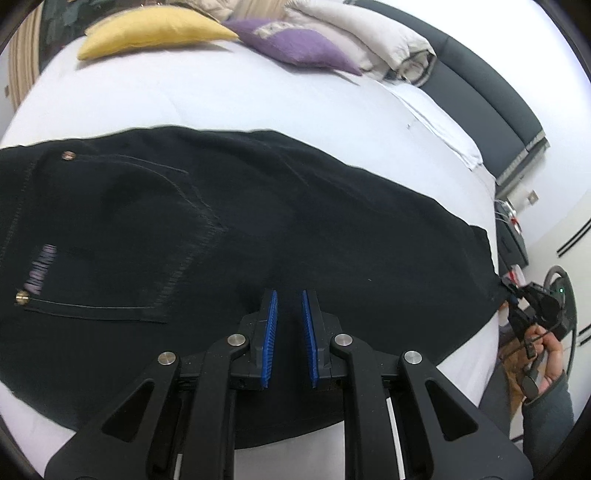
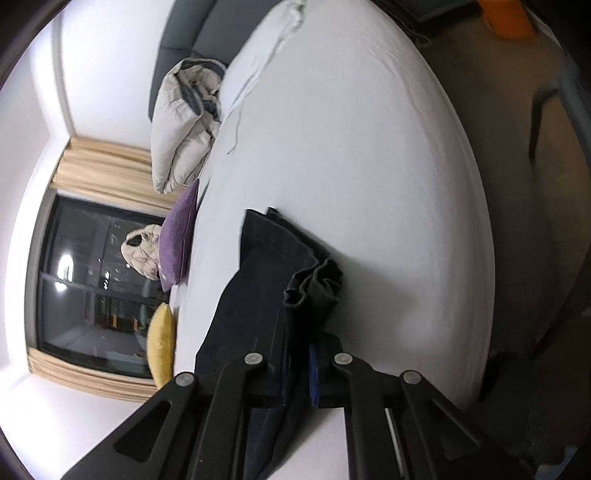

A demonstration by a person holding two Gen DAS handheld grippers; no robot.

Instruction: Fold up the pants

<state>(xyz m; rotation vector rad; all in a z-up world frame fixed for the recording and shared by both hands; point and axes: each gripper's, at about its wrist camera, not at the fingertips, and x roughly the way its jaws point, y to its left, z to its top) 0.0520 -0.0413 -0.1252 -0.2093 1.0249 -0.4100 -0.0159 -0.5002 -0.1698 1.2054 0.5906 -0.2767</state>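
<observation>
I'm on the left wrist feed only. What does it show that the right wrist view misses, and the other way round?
Only the left wrist view shows the pants' back pocket with its rivets, the open left gripper hovering over the cloth, and the right hand at the bed's edge.

Only the right wrist view shows the right gripper shut on the bunched pant hem, plus the dark window.

Both show the black pants on the white bed, the yellow pillow, the purple pillow and the folded duvet.

bedroom: bed (image 1: 258, 99), pillows (image 1: 155, 33), duvet (image 2: 181, 125)
</observation>
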